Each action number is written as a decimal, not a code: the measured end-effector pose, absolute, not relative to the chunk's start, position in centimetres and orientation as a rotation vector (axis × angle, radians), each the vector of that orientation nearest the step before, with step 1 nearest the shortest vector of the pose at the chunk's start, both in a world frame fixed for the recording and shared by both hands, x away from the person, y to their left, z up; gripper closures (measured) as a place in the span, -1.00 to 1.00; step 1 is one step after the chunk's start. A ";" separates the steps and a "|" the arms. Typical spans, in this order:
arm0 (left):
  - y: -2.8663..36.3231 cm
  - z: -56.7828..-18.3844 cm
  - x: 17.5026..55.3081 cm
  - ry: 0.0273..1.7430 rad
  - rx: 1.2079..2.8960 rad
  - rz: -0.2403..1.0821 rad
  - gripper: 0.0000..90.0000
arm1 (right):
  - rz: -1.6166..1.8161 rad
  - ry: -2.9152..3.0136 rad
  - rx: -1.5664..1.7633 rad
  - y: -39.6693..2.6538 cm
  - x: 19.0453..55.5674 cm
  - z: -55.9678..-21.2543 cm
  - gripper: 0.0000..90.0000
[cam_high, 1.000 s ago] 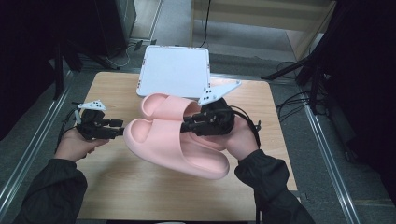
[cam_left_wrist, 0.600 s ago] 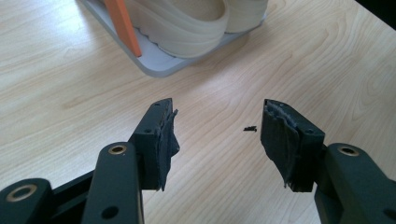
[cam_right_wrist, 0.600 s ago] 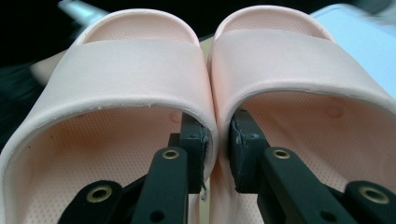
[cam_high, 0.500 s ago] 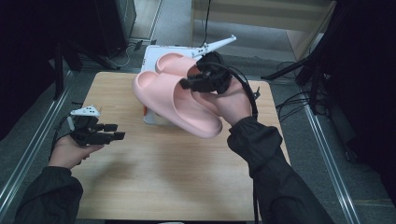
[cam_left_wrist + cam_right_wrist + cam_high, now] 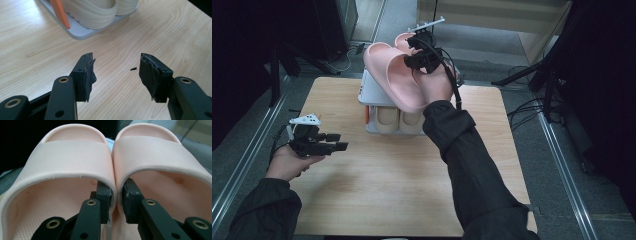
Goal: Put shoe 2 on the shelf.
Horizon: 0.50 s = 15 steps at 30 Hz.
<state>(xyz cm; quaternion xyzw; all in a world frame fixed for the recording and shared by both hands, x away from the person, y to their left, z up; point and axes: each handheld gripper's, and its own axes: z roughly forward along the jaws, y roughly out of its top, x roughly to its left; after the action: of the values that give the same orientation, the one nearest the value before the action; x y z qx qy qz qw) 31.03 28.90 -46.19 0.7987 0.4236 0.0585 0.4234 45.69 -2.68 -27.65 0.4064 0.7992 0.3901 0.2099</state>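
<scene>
Since one second ago, the pink slippers [image 5: 394,75] are no longer lying on the table [image 5: 362,200] between my two hands; I am carrying them up and away, and now they are hanging above the white rack [image 5: 368,95] at the far edge. I am holding both slippers together with the right gripper [image 5: 422,56], one jaw inside each slipper, so the two inner walls [image 5: 115,195] are being pinched between the pads and the pair is travelling as one piece. I think this is why the grip is in the middle: one clamp is enough for two shoes. The slippers are sitting directly in front of this gripper, the toes pointing away from it, the soles tilted over the rack. On the lower shelf of the rack, a beige pair [image 5: 399,119] is already resting. The left gripper [image 5: 332,141] is waiting near the rack's left side, low over the table, its jaws standing apart with nothing between them.
</scene>
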 end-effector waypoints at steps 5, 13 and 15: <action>28.8 -46.3 31.3 1.046 1.998 0.126 0.00 | 1.041 2.139 1.253 -1.0 47.5 -28.5 0.73; 28.8 -46.4 31.5 1.043 1.995 0.113 0.01 | 0.971 1.981 1.426 1.6 49.7 -29.7 0.73; 28.7 -46.5 31.6 1.039 1.999 0.114 0.01 | 0.945 1.950 1.465 2.1 49.8 -30.2 0.73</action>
<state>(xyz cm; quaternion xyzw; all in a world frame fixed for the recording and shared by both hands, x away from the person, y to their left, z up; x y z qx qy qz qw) 31.59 28.68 -46.48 0.8007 0.4161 0.0455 0.4285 49.81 2.11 -30.18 0.5409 0.7198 0.3490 0.2597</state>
